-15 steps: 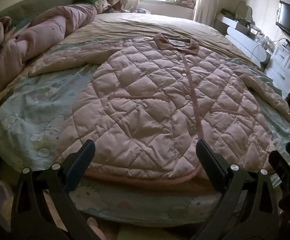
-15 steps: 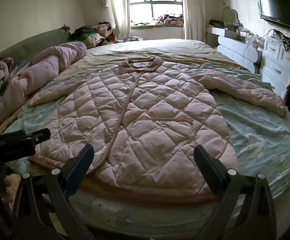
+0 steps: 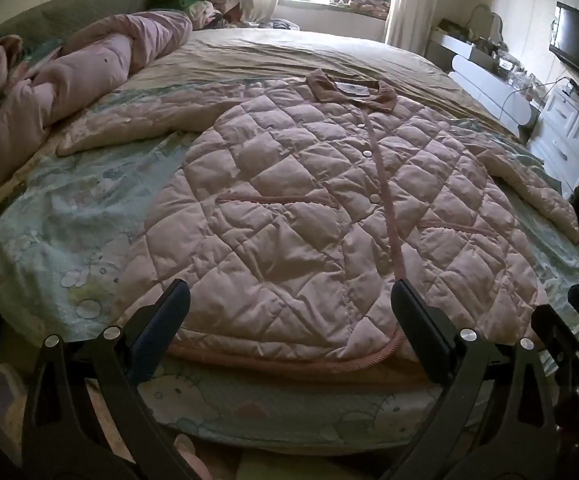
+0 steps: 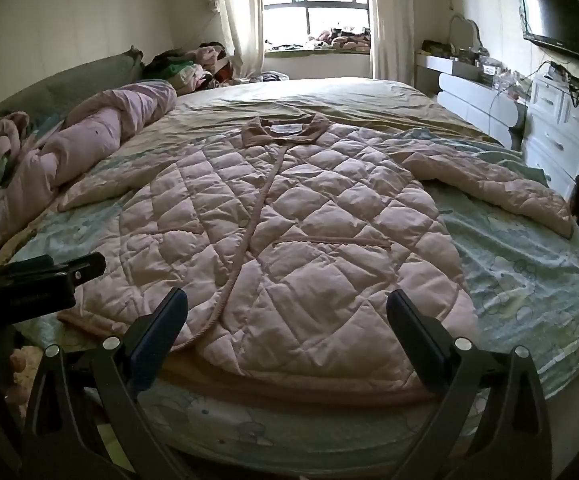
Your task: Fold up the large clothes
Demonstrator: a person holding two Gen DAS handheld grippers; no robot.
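A pink quilted jacket (image 3: pixel 309 216) (image 4: pixel 297 232) lies face up and spread flat on the bed, collar toward the window, both sleeves stretched out to the sides. Its hem lies along the near edge of the bed. My left gripper (image 3: pixel 289 312) hovers open just above the hem's left half, nothing between its fingers. My right gripper (image 4: pixel 287 316) stands open over the hem's right half, also holding nothing. The left gripper (image 4: pixel 41 276) shows at the left edge of the right wrist view, and the right gripper (image 3: pixel 569 320) at the right edge of the left wrist view.
The bed (image 4: pixel 529 280) has a pale blue patterned sheet. A rolled pink quilt (image 3: pixel 69 80) lies along its left side, and a clothes pile (image 4: pixel 185 68) sits by the window. White drawers (image 4: pixel 561 136) and a wall television (image 4: pixel 557 20) stand to the right.
Both views are almost unchanged; both grippers have drifted very slightly toward the bed, still wide open over the hem.
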